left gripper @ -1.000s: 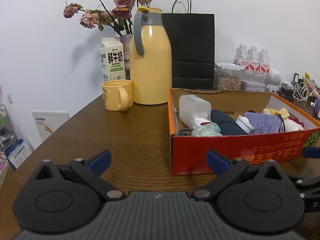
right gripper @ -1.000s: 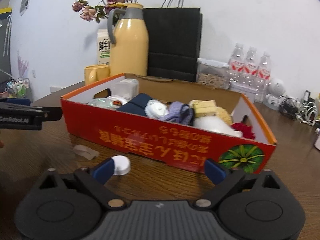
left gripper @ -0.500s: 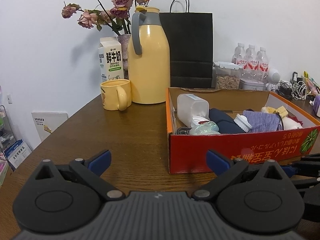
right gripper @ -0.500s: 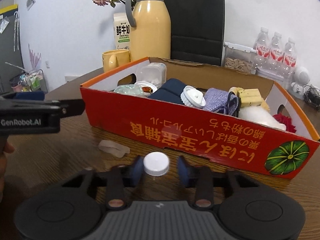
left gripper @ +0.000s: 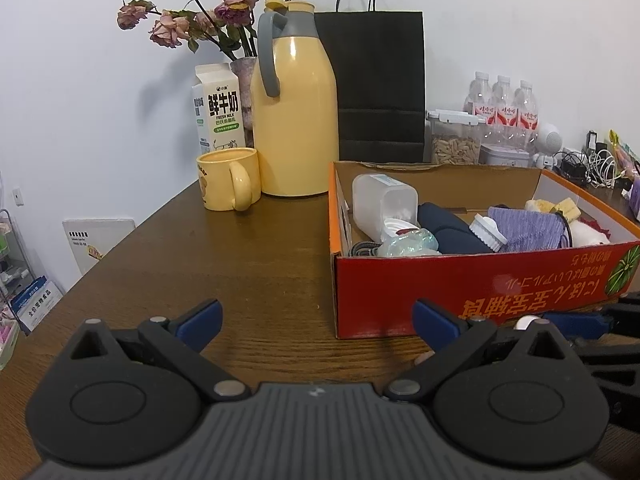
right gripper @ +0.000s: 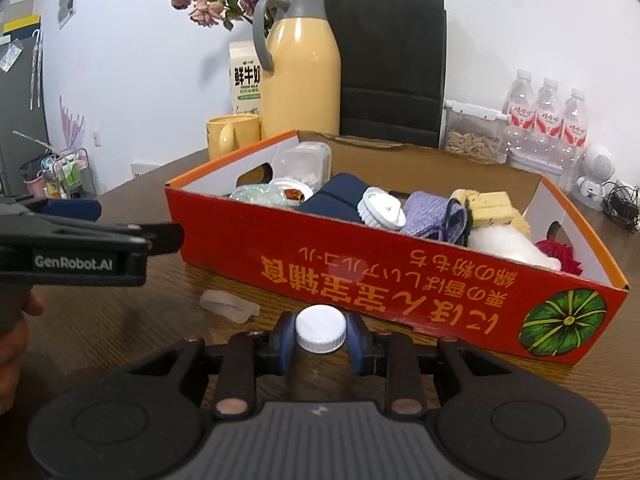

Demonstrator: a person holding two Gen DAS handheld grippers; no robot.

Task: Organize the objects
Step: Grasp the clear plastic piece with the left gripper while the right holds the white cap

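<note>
A white wall backs a dark wooden surface (left gripper: 248,264), where a yellow thermos jug (left gripper: 294,120), a milk carton (left gripper: 219,108), a yellow mug (left gripper: 228,184), a vase of dried roses (left gripper: 212,20) and a black paper bag (left gripper: 380,84) stand in a row at the rear. Further right are water bottles (left gripper: 502,108) and a clear tub of grain (left gripper: 456,140).

A red cardboard box (right gripper: 400,280) sits open-topped on the surface. Inside it lie a translucent plastic container (right gripper: 304,160) on its side, a dark blue pouch (right gripper: 340,196), a white round brush (right gripper: 380,208), a purple cloth (right gripper: 432,216), yellow sponges (right gripper: 488,204), something white and fluffy (right gripper: 508,244) and a red item (right gripper: 560,252) at the far right end.

The right hand-held gripper (right gripper: 321,338) is low over the surface just in front of the box's printed wall, its blue pads closed against both sides of a white bottle cap (right gripper: 320,330). A small clear plastic piece (right gripper: 228,306) lies on the wood to the left of the cap, apart from it.

The left hand-held gripper (left gripper: 316,316) is spread wide with nothing between its fingers, beside the box's left near corner.
</note>
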